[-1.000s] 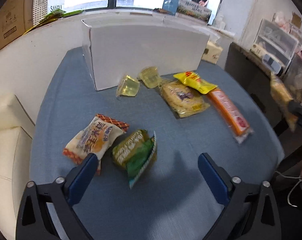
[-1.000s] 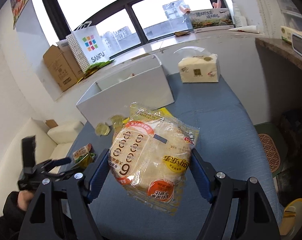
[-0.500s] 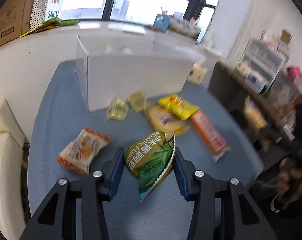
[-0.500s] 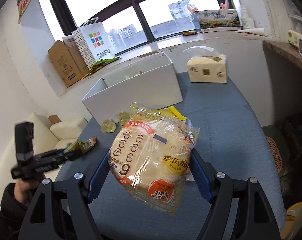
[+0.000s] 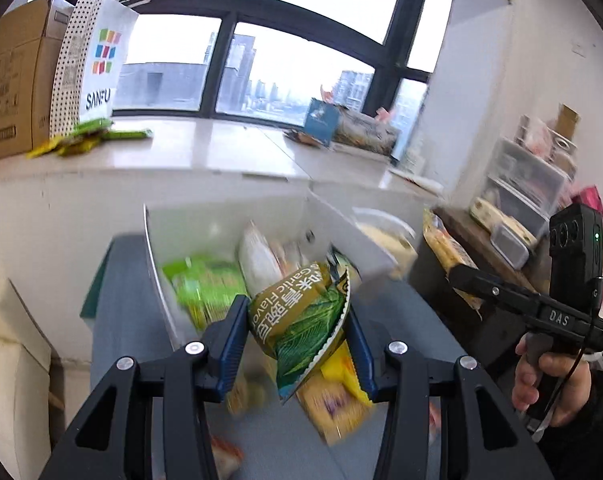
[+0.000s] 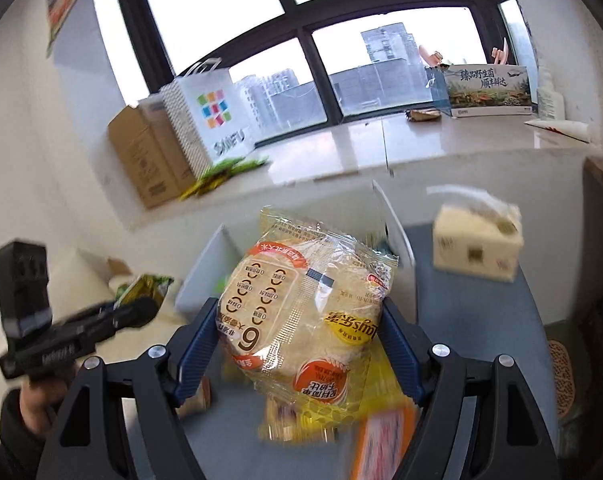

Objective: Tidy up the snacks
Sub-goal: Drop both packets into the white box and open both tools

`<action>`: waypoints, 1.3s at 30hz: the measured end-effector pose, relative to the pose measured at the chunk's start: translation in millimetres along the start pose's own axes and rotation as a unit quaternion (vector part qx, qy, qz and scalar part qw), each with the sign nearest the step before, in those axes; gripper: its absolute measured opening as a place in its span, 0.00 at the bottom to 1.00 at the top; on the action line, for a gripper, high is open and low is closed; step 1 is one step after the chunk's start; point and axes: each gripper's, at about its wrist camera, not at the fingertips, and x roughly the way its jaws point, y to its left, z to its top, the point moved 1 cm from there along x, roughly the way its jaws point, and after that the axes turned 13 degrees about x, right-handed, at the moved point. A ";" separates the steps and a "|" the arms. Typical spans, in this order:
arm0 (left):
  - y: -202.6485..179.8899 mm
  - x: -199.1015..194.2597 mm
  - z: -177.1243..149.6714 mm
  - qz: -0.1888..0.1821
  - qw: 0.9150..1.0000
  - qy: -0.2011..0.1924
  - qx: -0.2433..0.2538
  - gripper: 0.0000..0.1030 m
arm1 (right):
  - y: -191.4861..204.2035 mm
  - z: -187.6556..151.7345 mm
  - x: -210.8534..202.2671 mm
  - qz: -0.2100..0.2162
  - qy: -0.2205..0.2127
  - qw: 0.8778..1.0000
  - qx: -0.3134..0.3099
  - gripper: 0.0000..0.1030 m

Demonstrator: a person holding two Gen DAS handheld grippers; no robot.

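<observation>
My left gripper (image 5: 297, 320) is shut on a green garlic-flavour snack bag (image 5: 301, 324) and holds it up just in front of the open white box (image 5: 157, 248). My right gripper (image 6: 301, 312) is shut on a clear pack of round rice crackers (image 6: 305, 304), raised in front of the same box (image 6: 205, 268). The left wrist view shows the right gripper (image 5: 461, 276) at the right, held by a hand (image 5: 549, 380). The right wrist view shows the left gripper (image 6: 137, 312) at the left with the green bag (image 6: 141, 288).
Inside the box lie a light green pack (image 5: 205, 284) and a white bag (image 5: 261, 256). Yellow packs (image 5: 333, 396) lie blurred on the blue table (image 5: 117, 320) below the grippers. A tissue box (image 6: 477, 248) stands right of the white box. Cardboard boxes (image 5: 13, 80) sit on the windowsill.
The left gripper closed on the green bag and lifted it off the table towards the box. The right gripper carried the cracker pack closer to the box.
</observation>
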 end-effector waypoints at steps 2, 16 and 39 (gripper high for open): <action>11.5 14.9 19.4 0.007 1.000 -0.001 -0.005 0.50 | 4.5 24.7 22.5 -0.008 -0.003 1.000 0.003 0.78; 36.9 115.6 61.2 0.067 0.995 0.065 0.025 0.65 | -2.3 94.2 125.1 -0.058 0.027 0.997 0.049 0.89; 16.0 13.7 28.4 0.071 0.997 0.010 0.027 1.00 | 50.0 67.0 53.8 -0.023 -0.039 0.999 -0.030 1.00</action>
